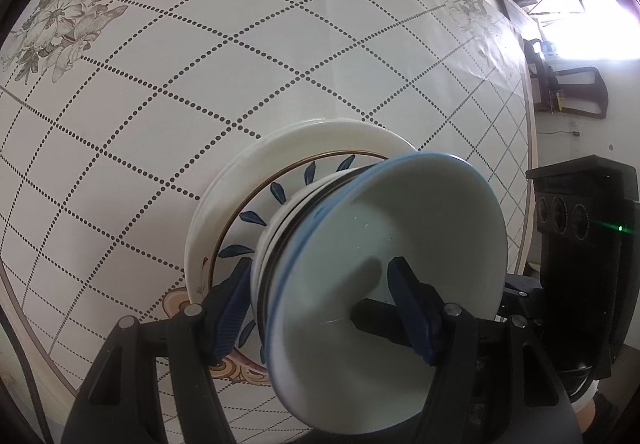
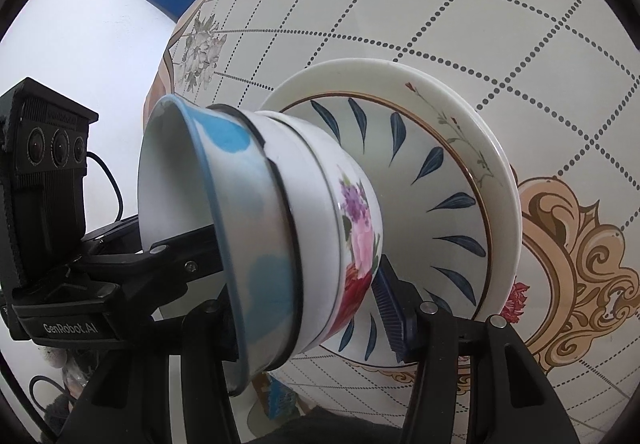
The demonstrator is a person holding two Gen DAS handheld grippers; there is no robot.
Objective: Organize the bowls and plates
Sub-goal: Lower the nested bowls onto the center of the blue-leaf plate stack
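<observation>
Both grippers grip one stack of nested bowls from opposite sides, each about half open. Left gripper (image 1: 320,308) has one blue finger (image 1: 408,308) inside the top bowl (image 1: 400,228) and the other outside the stack, so the jaws clamp the bowl walls. Right gripper (image 2: 312,320) does the same from the far side: its outer finger (image 2: 390,308) presses near the flowered bowl (image 2: 356,228), while the inner one is hidden behind the blue rim.

Beyond the fingers of both lies the table (image 1: 200,84) under a white cloth with dotted squares. Just ahead of the fingers, beneath the bowls, lie two stacked plates: a cream plate (image 2: 496,164) carrying a leaf-patterned plate (image 2: 432,180).

Only the left view shows the top bowl's pale inside. Only the right view shows the bowls' outsides: blue patches on the top bowl (image 2: 256,228), a black-rimmed white bowl (image 2: 296,172) next, then the flowered bowl lowest.

Each view catches the other gripper's black camera block (image 1: 580,204) beside the stack. The bowls hide much of the plates from both cameras.
</observation>
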